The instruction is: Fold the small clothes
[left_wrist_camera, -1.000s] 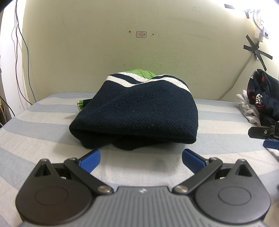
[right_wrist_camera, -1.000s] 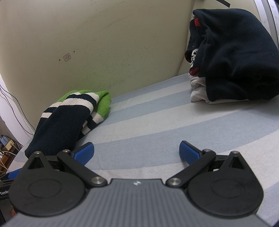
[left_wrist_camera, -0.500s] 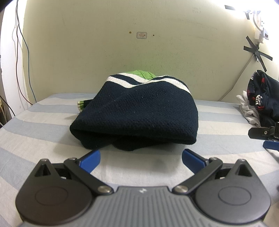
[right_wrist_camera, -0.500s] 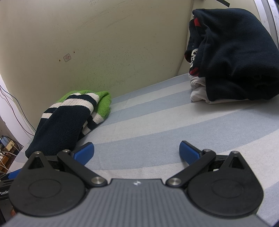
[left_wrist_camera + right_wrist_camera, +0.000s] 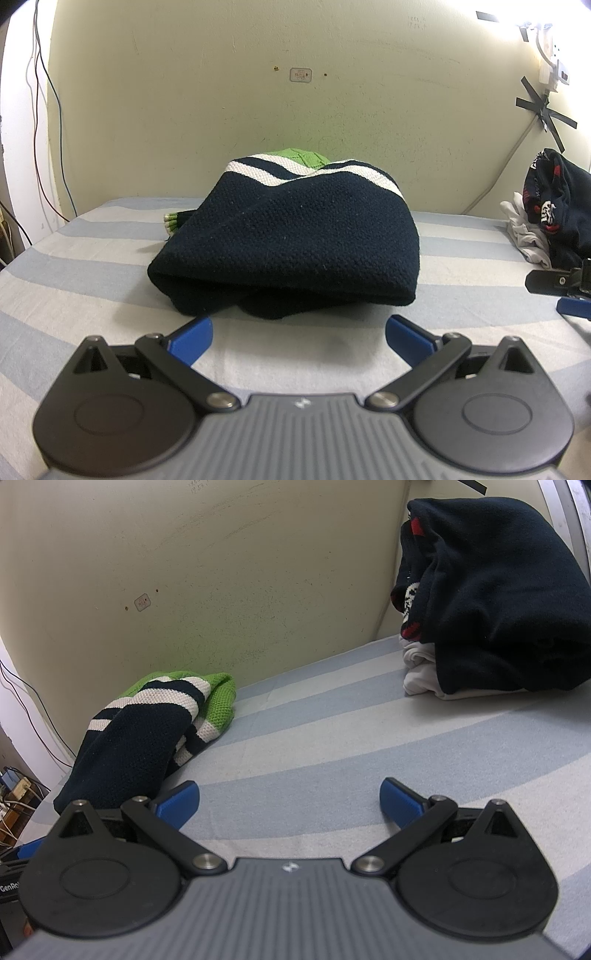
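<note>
A folded navy knit sweater (image 5: 291, 243) with white stripes and a green part lies on the striped bed sheet (image 5: 92, 266), just past my left gripper (image 5: 299, 332). That gripper is open, empty, with its blue fingertips a little short of the sweater's near edge. In the right wrist view the same sweater (image 5: 147, 731) lies at the left by the wall. My right gripper (image 5: 290, 805) is open over bare sheet (image 5: 332, 746), holding nothing. Part of the right gripper (image 5: 561, 288) shows at the right edge of the left wrist view.
A pile of dark and white clothes (image 5: 491, 609) sits at the back right against the wall; it also shows in the left wrist view as the clothes pile (image 5: 554, 206). Cables (image 5: 48, 92) hang down the wall at the left. The yellowish wall (image 5: 295, 110) closes the bed's far side.
The left gripper has drawn back very slightly from the sweater. The right gripper and the clothes have not visibly moved.
</note>
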Tool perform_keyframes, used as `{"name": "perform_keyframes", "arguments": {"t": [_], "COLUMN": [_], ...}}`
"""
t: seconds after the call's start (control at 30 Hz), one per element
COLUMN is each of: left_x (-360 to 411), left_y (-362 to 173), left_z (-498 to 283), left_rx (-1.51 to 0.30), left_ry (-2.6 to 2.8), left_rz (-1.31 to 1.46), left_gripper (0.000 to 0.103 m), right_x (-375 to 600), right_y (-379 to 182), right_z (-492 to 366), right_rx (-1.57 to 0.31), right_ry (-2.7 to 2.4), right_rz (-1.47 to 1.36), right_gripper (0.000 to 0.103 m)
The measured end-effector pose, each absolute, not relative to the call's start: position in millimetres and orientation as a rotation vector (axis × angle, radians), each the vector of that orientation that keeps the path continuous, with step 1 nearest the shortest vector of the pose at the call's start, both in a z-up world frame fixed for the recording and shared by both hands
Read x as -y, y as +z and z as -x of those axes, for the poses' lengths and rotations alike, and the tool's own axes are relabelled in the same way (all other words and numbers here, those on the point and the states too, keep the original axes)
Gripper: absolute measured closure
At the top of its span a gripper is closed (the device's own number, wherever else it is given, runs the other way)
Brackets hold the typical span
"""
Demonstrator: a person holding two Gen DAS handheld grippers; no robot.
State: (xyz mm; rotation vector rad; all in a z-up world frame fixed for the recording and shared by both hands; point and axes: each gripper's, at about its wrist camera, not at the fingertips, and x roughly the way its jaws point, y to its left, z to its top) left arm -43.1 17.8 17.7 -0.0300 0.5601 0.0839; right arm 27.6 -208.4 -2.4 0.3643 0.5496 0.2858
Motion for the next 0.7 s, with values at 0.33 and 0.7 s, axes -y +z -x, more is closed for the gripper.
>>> {"name": "perform_keyframes", "arguments": {"t": [0.33,0.7], "left_x": [-19.1,-20.0], "left_y": [19.5,19.5], "left_z": [42.4,42.5], "left_rx": [-0.558,-0.557], "left_ry": [0.086,0.084], "left_rz": [0.041,0.043], "left_gripper": [0.0,0.0], "right_x": [207.7,208.1], "right_y": [-2.3,-2.1], "right_z": [-27.6,-27.4], "right_rx": [-0.549,-0.549], "right_ry": [0.286,0.287], "right_rz": [-0.365,-0.367], "right_gripper": [0.0,0.0]}}
